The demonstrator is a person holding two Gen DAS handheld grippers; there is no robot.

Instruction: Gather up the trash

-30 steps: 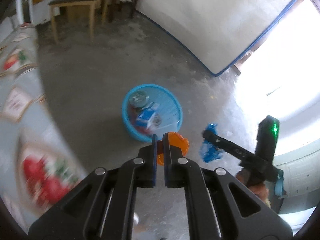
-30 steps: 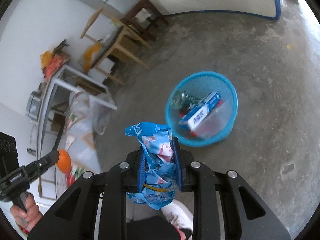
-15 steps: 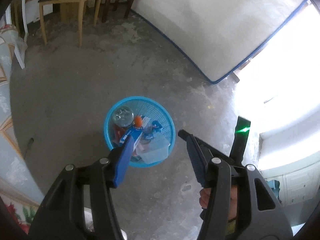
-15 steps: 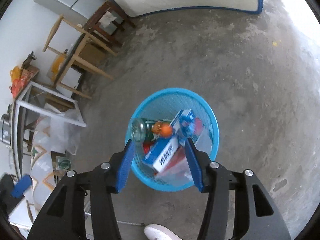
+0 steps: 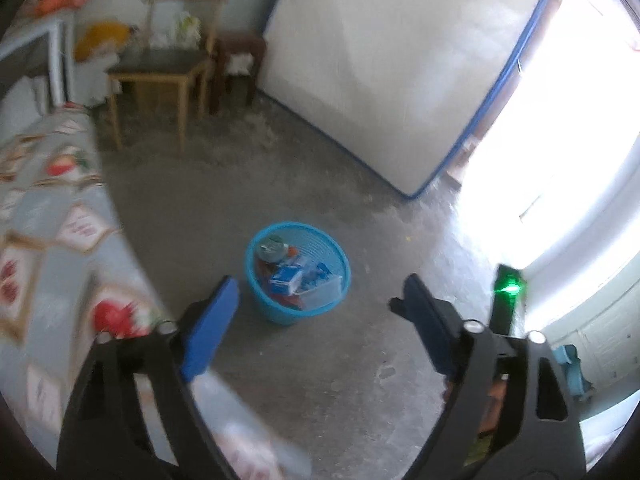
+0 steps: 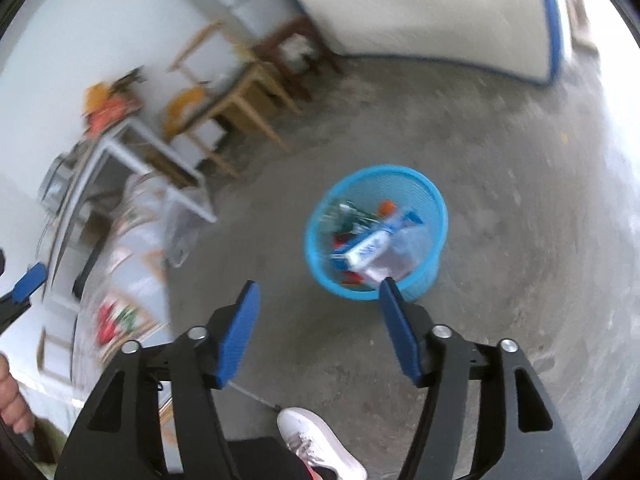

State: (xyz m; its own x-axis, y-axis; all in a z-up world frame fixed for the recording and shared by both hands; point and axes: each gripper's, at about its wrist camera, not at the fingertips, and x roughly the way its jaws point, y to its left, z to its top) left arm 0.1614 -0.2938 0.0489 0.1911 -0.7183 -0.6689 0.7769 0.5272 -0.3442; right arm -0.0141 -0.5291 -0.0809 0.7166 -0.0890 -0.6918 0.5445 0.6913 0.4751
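A blue mesh trash basket point(image 5: 260, 308) stands on the concrete floor, holding a blue-and-white box point(image 5: 285, 278), a can, an orange piece and wrappers. It also shows in the right wrist view point(image 6: 438, 216). My left gripper point(image 5: 316, 300) is open and empty, raised above and in front of the basket. My right gripper point(image 6: 318, 304) is open and empty, also above the floor on the near side of the basket. The left gripper's blue fingertip point(image 6: 28, 282) shows at the left edge of the right wrist view.
A table with a fruit-patterned cloth point(image 5: 44, 236) lies to the left. A wooden chair point(image 5: 160, 68) and dark stool point(image 5: 240, 46) stand at the back. A white mattress with blue trim point(image 5: 384, 68) leans on the wall. My white shoe point(image 6: 320, 444) is below.
Both grippers opened and dropped their trash, the orange piece and the blue wrapper, into the basket. They have since pulled back and tilted up; the basket looks farther away.
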